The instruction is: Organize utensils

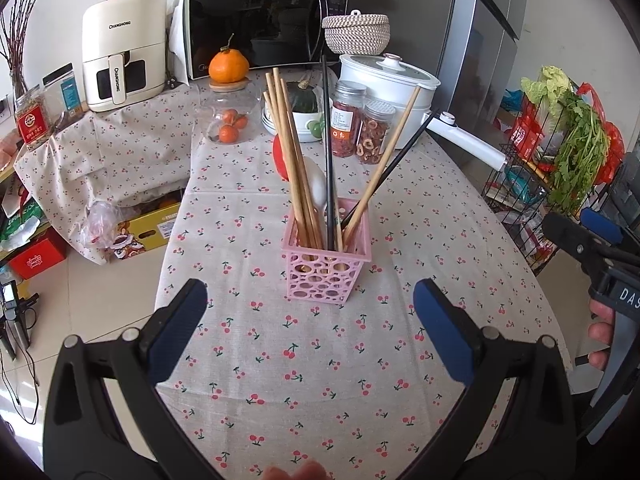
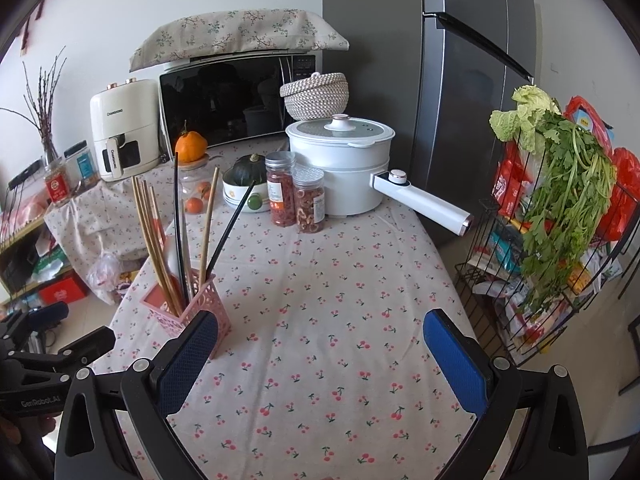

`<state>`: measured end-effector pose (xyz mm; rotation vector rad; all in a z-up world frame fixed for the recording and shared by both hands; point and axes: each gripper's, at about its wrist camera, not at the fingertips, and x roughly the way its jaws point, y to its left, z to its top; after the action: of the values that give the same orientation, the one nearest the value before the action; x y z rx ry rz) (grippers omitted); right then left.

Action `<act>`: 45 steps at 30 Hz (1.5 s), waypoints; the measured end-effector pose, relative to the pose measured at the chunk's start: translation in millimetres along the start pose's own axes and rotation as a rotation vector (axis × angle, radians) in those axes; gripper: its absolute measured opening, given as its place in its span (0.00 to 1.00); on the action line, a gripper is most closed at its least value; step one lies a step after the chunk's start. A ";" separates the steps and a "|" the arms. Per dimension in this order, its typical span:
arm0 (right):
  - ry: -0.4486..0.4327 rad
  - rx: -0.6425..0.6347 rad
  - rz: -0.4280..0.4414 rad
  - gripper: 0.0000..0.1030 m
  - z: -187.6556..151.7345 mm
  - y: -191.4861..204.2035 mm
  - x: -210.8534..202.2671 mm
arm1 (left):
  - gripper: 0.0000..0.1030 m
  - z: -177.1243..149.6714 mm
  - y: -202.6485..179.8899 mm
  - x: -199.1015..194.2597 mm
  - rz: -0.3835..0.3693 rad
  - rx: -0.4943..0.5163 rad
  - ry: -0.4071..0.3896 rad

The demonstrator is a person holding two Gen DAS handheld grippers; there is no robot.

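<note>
A pink perforated utensil holder (image 1: 326, 264) stands upright on the cherry-print tablecloth (image 1: 320, 360). It holds several wooden chopsticks (image 1: 288, 144), black chopsticks (image 1: 328, 140) and a white spoon (image 1: 316, 188). My left gripper (image 1: 310, 304) is open and empty, just in front of the holder. In the right wrist view the holder (image 2: 188, 308) sits at the left, beside my left finger. My right gripper (image 2: 320, 336) is open and empty over the bare cloth, to the right of the holder. The right gripper also shows at the right edge of the left wrist view (image 1: 592, 240).
At the table's far end stand a white electric pot (image 2: 340, 168) with a long handle, two jars of dried food (image 2: 296, 196), a bowl with a green squash (image 2: 248, 180), a glass jar with oranges, a microwave (image 1: 264, 24) and an air fryer (image 1: 124, 52). A wire rack with greens (image 2: 560, 208) stands right of the table.
</note>
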<state>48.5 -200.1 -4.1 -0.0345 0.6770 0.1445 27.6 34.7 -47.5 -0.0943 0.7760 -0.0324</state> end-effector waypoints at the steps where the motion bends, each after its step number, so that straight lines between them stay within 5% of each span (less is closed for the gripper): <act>1: 0.003 0.004 0.000 1.00 -0.2 -0.3 0.6 | 0.99 -0.4 0.1 0.3 -0.001 0.000 0.002; 35: 0.023 0.016 0.003 1.00 -1.0 -1.7 5.4 | 0.99 3.3 11.0 -6.7 0.046 -0.041 -0.062; 45: 0.030 0.020 0.004 1.00 -3.2 -2.1 7.0 | 0.99 1.0 11.6 -1.7 -0.042 -0.087 0.020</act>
<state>52.2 -201.6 -11.0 -0.0162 0.7084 0.1409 27.0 46.4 -46.7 -0.1936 0.7955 -0.0393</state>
